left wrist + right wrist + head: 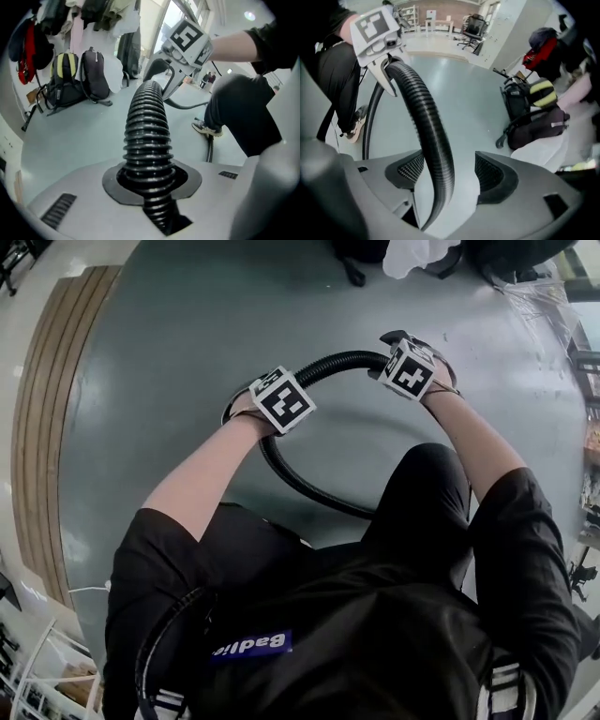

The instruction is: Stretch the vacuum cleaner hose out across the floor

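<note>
On the left, the left gripper (246,407) is clamping the hose (323,362), its fingers (187,180) pressing the ribbed tube from both sides. From there the hose is arching up off the floor (187,334) in a short bow toward the other hand. The rest of it is curling back along the floor toward the person's legs, so it is looping rather than lying straight.

On the right, the right gripper (394,348) is standing open. The hose is running through the gap between its fingers (492,173), close to one pad and clear of the other, so nothing is being gripped there.

The person appears to be working along the hose hand over hand, with the left hand anchoring and the right hand free to take a new hold. The stretching looks barely begun. The next move is probably calling for the right gripper to shift further along the tube and close firmly on it. Then the two hands would need to draw apart, low to the floor, until the bow flattens — and the curl near the legs is going to need pulling out too.
</note>
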